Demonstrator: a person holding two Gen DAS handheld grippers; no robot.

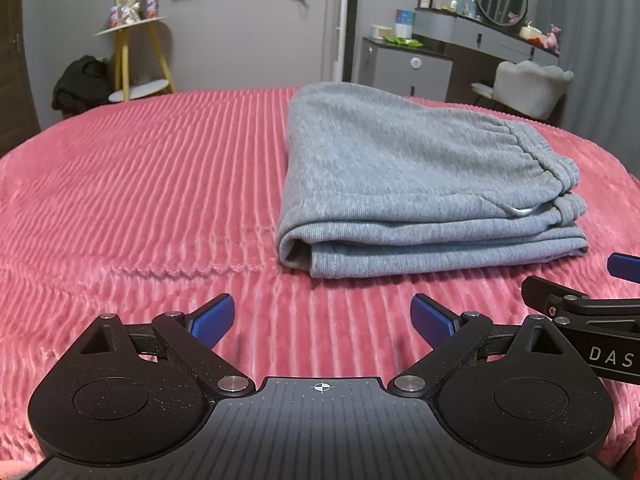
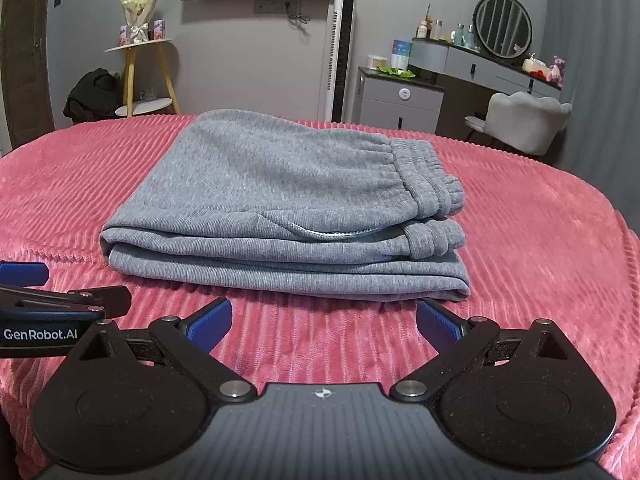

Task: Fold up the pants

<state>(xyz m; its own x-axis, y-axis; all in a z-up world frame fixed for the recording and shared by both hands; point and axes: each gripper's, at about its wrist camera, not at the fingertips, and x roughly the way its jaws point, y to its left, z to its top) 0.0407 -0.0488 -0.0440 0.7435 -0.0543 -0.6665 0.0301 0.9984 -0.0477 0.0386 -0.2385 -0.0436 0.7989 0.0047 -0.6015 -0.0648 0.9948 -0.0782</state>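
Note:
Grey sweatpants (image 1: 420, 184) lie folded in a thick stack on the pink ribbed bedspread (image 1: 140, 200), waistband to the right. In the right wrist view the pants (image 2: 280, 208) are straight ahead. My left gripper (image 1: 322, 320) is open and empty, just short of the stack's near left corner. My right gripper (image 2: 324, 326) is open and empty, close to the stack's near edge. Each gripper shows at the edge of the other's view: the right gripper (image 1: 580, 304) and the left gripper (image 2: 60, 300).
Behind the bed stand a yellow-legged side table (image 2: 140, 76) with a bouquet, a white tower fan (image 2: 340, 52), a grey dresser (image 2: 404, 100), a vanity with a round mirror (image 2: 502, 26) and a white chair (image 2: 528, 120). The bedspread (image 2: 540, 260) extends on both sides.

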